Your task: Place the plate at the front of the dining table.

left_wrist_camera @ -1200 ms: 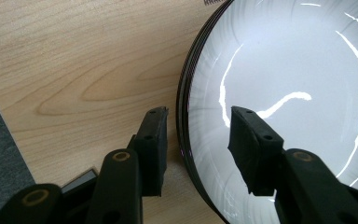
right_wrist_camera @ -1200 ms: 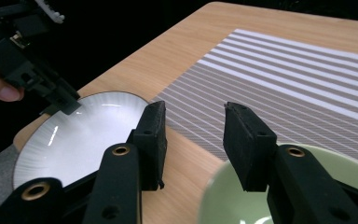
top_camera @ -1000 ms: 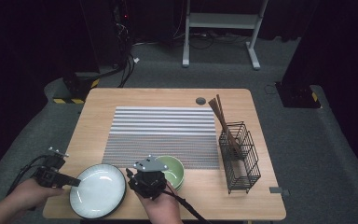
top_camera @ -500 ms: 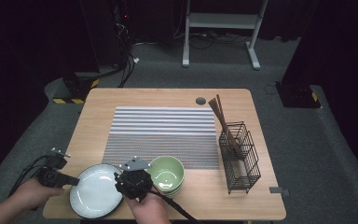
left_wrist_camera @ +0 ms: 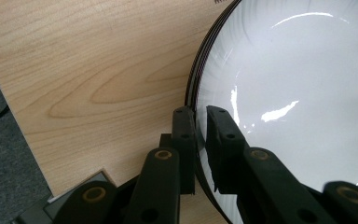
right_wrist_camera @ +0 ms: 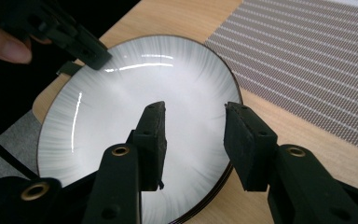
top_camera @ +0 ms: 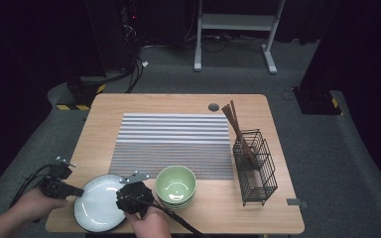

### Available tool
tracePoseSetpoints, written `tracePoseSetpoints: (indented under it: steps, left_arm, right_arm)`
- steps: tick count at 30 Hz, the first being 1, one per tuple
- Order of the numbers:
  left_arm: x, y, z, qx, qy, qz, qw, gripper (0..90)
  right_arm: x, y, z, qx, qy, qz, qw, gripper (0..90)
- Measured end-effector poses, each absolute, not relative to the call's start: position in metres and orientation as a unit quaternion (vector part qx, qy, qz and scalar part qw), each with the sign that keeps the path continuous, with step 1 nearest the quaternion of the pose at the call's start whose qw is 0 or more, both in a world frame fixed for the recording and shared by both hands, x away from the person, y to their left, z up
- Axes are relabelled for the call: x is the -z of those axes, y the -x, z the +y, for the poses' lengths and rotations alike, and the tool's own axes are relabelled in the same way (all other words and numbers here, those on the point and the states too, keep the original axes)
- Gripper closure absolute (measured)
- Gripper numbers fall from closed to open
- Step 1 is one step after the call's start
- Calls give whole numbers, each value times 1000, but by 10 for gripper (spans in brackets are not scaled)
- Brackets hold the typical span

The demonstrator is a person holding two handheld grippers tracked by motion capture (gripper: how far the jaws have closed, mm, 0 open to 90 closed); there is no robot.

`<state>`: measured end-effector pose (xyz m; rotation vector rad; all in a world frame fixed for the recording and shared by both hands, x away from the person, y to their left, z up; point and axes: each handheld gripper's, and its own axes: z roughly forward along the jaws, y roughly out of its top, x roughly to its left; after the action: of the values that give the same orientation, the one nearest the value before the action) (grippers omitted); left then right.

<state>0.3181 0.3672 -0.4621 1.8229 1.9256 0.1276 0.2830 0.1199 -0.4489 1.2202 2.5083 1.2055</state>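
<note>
Looking down from the high view, I am pinching the left rim of the plate [top_camera: 99, 208] with my left gripper [top_camera: 75, 190], near the front left corner of the table [top_camera: 178, 101]. My right gripper [top_camera: 127, 199] is hanging over the plate's right side, just beside the green bowl [top_camera: 176, 184].

Looking along my left gripper [left_wrist_camera: 200, 122], its jaws are clamping the dark rim, having just been closing, 1 pad under the edge and 1 on the glazed face.

Looking along my right gripper [right_wrist_camera: 193, 126], its jaws are standing about half apart, having just been opening, with nothing between them, poised above the plate's [right_wrist_camera: 121, 121] near edge.

I am judging the plate stiff, fairly heavy, slick and breakable; the rim, on 2 opposite sides, is the place to grip.
</note>
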Motion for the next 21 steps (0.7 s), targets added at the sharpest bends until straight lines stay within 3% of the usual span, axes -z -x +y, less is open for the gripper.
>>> tracePoseSetpoints:
  steps: [21]
  left_arm:
    - [464,-318,367,-41,-664,705,245,804]
  right_arm:
    - [463,-295,127,-349,-438,828,27,506]
